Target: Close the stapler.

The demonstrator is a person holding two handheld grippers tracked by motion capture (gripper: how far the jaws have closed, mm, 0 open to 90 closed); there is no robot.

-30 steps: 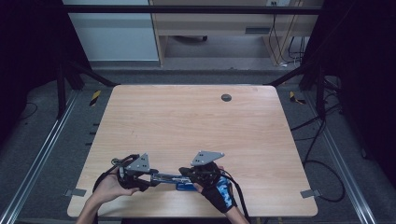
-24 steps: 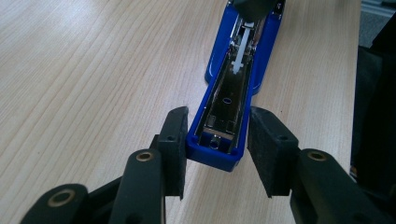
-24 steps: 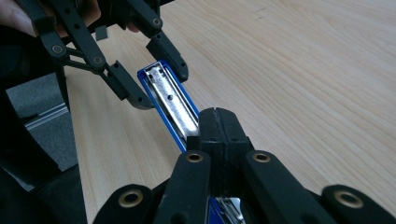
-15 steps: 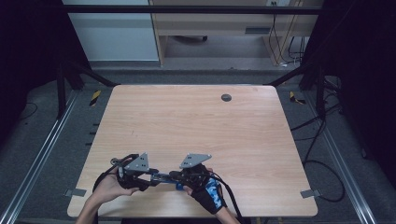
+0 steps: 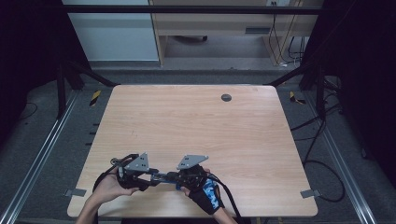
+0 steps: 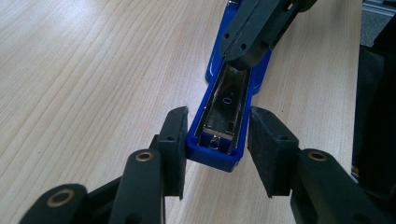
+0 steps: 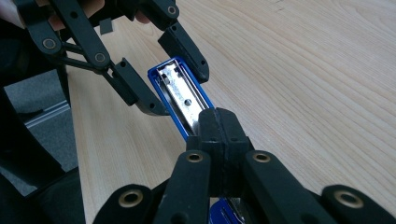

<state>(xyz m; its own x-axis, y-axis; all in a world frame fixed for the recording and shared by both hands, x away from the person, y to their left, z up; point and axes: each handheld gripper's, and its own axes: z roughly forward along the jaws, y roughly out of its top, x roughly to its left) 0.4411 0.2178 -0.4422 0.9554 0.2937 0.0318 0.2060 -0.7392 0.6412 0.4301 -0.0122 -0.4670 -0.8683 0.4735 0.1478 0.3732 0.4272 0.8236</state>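
Observation:
A blue stapler (image 6: 224,107) lies open on the wooden table (image 5: 196,126), near its front edge, with its metal channel facing up. My left gripper (image 6: 212,144) straddles the stapler's near end. Its left pad (image 6: 173,140) touches the blue side, and a thin slit of table shows before the right pad (image 6: 267,149). My right gripper (image 7: 217,126) is shut, its joined tips resting in the metal channel of the stapler (image 7: 180,93). In the high view the left gripper (image 5: 156,176) and right gripper (image 5: 172,178) face each other along the stapler (image 5: 164,178).
A small dark round grommet (image 5: 226,97) sits in the table's far side. Cables trail from both grippers over the front edge. Metal rails run along the floor on either side of the table.
My right hand has slid left, closer to the left gripper, and its shut tips have travelled along the stapler. The left hand has stayed where it was.

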